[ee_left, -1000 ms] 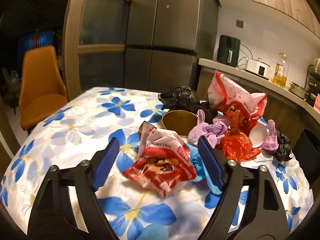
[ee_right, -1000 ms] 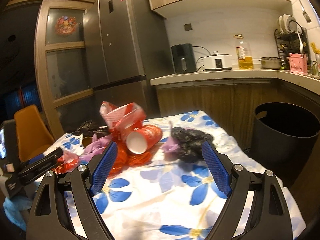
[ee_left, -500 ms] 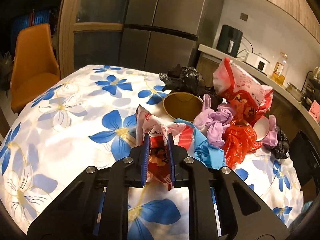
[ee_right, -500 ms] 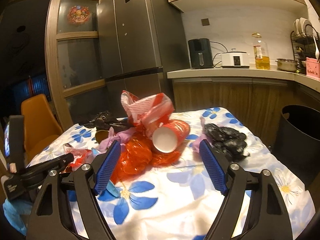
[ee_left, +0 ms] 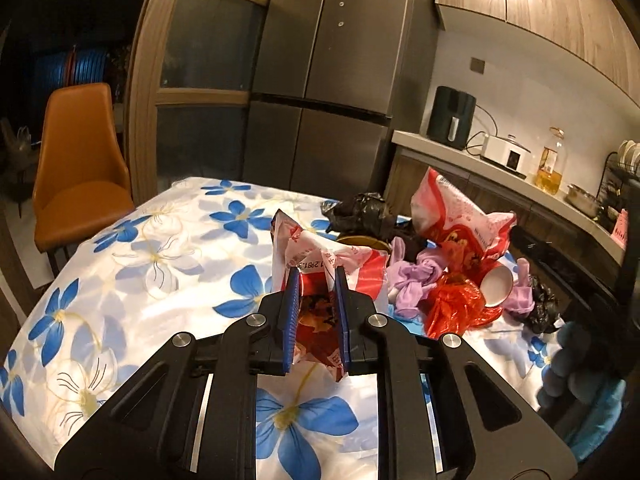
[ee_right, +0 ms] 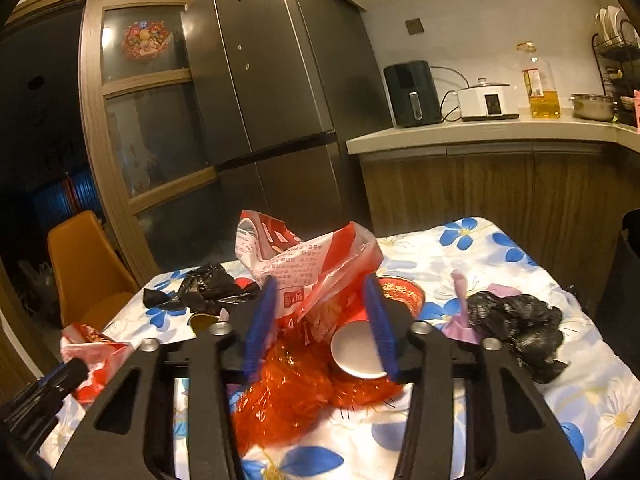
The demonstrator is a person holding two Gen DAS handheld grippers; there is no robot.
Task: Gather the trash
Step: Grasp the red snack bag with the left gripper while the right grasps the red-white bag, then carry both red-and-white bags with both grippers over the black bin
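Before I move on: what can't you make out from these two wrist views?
- Bin, right wrist view: cut off by the frame edge; its opening and contents don't show.
- Cup, right wrist view: the right gripper covers part of it; whether the fingers touch it is unclear.
- Snack bag, left wrist view: its lower part is hidden by the left gripper.
- Brown cup, left wrist view: mostly behind the snack bag.

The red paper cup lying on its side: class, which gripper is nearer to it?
Right. The right gripper brackets the red paper cup; the left gripper grips a red-and-white snack wrapper farther away.
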